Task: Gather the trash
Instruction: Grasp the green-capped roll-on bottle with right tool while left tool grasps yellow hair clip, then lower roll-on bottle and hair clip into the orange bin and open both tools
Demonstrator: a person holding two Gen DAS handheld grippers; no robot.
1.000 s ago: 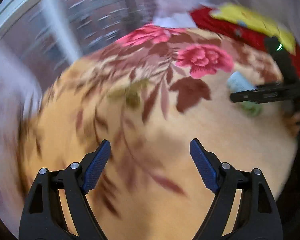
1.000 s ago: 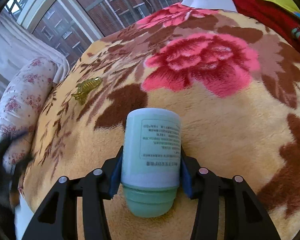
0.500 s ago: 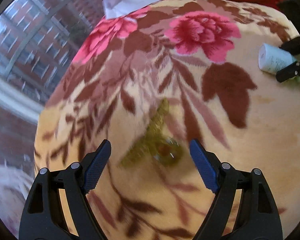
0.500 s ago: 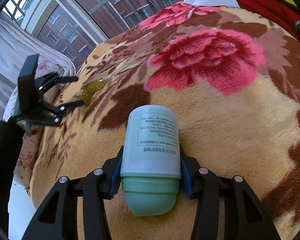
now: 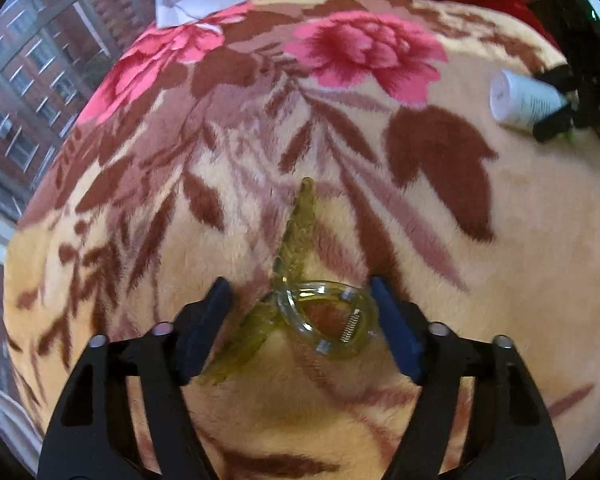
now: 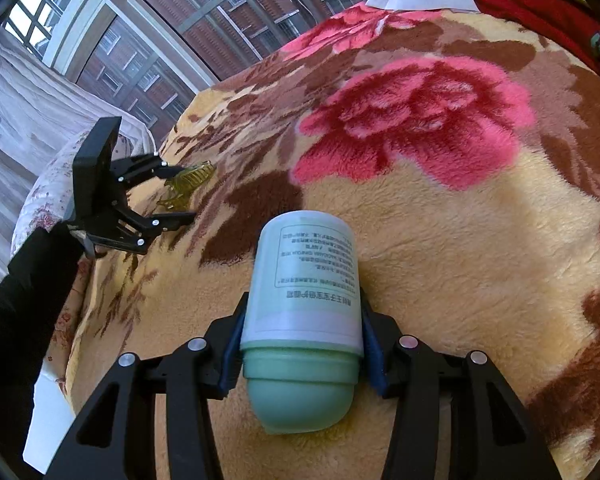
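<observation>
gripping green bottle [image 6: 302, 308], label text unreadable

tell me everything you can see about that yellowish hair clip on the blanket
The hair clip is a translucent yellow-green claw clip that looks like plastic, with two toothed jaws, looped finger grips and a small metal spring at the hinge. It lies on its side on the floral blanket, one jaw pointing away from the camera. The open left tongs straddle it; whether the blue pads touch it is unclear. In the right wrist view it appears small between those tongs.
</observation>
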